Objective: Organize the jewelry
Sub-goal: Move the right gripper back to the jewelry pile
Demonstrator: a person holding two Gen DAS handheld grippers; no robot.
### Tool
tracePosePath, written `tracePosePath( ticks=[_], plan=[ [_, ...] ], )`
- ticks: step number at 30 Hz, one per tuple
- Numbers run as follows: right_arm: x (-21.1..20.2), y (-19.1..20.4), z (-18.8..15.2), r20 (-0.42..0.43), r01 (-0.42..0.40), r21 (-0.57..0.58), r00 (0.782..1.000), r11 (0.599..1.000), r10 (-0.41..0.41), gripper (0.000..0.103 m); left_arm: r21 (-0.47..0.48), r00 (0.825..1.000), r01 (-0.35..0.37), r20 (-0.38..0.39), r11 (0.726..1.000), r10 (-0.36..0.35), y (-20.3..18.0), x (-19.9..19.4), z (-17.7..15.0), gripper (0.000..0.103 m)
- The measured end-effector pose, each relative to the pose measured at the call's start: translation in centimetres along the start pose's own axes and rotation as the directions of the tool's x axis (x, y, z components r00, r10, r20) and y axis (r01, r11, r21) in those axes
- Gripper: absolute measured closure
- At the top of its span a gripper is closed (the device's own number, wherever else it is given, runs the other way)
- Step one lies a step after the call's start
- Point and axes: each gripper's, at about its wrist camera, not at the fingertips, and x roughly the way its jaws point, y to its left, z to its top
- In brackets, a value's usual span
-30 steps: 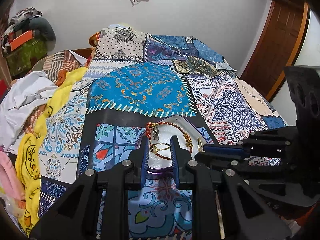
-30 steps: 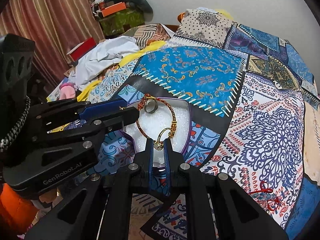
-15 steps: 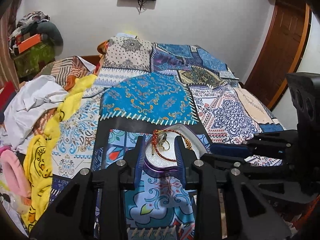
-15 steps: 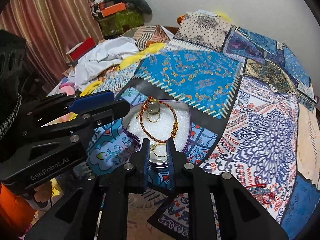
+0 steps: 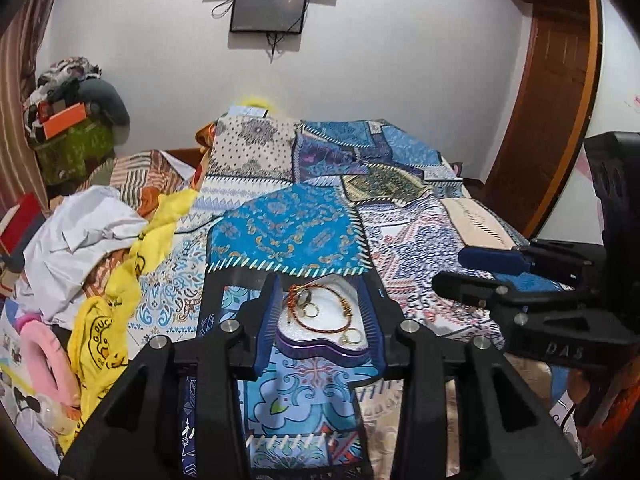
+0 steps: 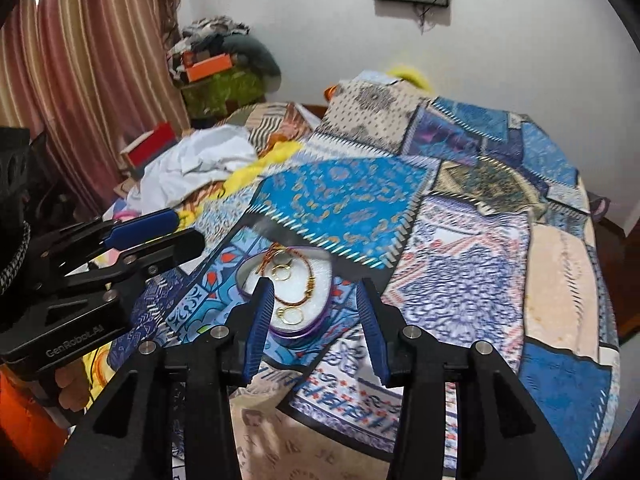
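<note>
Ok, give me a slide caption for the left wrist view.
Open left gripper frames a heart-shaped tray holding a bracelet and rings.

One heart-shaped purple tin tray with a white foam lining [image 5: 304, 346] sits on one patchwork bedspread in blue, white and beige prints [image 5: 288, 236]. In the tray: one red-and-gold cord bracelet [image 5: 320, 326], and at least three small gold rings, one pair near the bracelet's knotted end [image 5: 310, 311] and one near the tray's front rim [image 5: 351, 336]; overlap makes the exact ring count uncertain. Two black two-finger grippers with blue pads are in view: the left gripper [image 5: 318, 320] and the right gripper [image 6: 316, 322]. One dark wall-mounted screen [image 5: 269, 9]. One brown wooden door [image 5: 556, 92].
</note>
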Motion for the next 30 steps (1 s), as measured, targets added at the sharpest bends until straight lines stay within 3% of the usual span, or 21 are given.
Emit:
tracePosePath(
  ticks=[7,17,23,30],
  plan=[
    [-3.2,-2.9,-0.8,0.056,0.081,0.042,0.995,0.996,-0.083,0.064,0.046,0.999,0.035,0.014,0.998,-0.035,-2.9,-1.1,0.2,0.056],
    [-5.0,-8.9,-4.3,0.013,0.175,0.168,0.984,0.97,-0.18,0.062,0.088,0.99,0.119,-0.085,0.989,-0.112,-7.5,2.1,-0.8,0.056],
    [-5.0,-11.0,-6.2,-0.021,0.179,0.217,0.984,0.96,-0.178,0.062,0.104,0.978,0.153,-0.159,0.983,-0.136,-9.8,4.6,-1.7,0.056],
    [-2.8,-10.8,-7.3,-0.081,0.134,0.197,0.989,0.971,-0.12,0.062,0.099,0.967,0.162,-0.215,0.982,-0.138,-10.7,6.6,-3.1,0.056]
  ],
)
